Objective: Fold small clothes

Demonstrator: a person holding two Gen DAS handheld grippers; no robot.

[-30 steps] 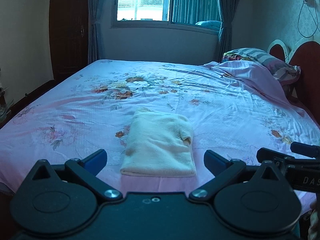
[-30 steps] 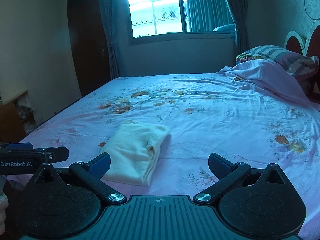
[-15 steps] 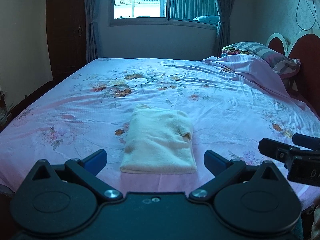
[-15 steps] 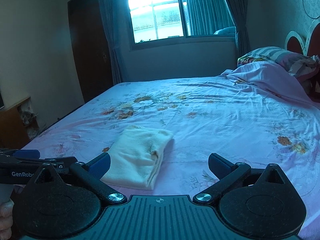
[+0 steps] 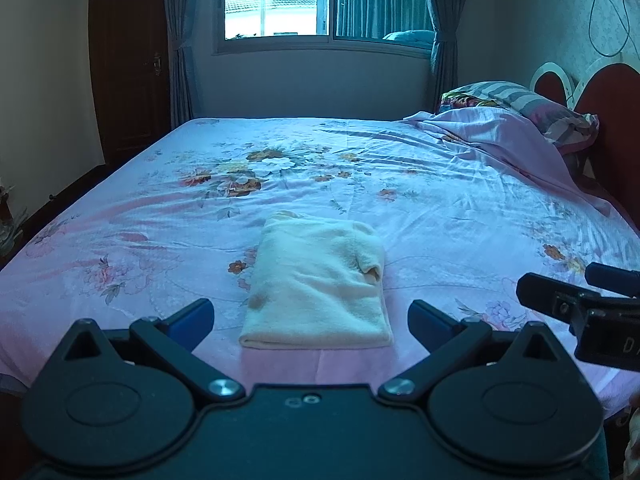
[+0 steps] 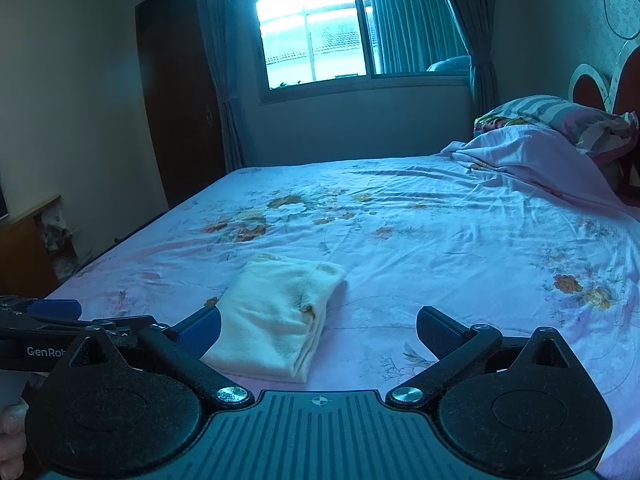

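Left gripper: you hold it level above the near edge of the bed, fingers spread wide with nothing between them, so that the folded cream garment sits centred in the gap ahead, apart from both blue pads. Right gripper: you hold it beside the left one, likewise fully spread and empty; from its camera the garment lies ahead and to the left, partly behind the left pad, though whether they touch cannot be told. Garment: a compact rectangle on the floral bedsheet near the front edge of the bed, layered edges stacked along its right side, one small corner curled up at the far right. Judged from this shape, the folding appears complete or nearly so; both tools stand clear, presumably so that the fabric rests undisturbed. Pillows and a bunched sheet lie well apart at the headboard, leaving the working area flat. Should you tidy the curled corner, approach from the right, since a loose pinch could drag the top layer open.
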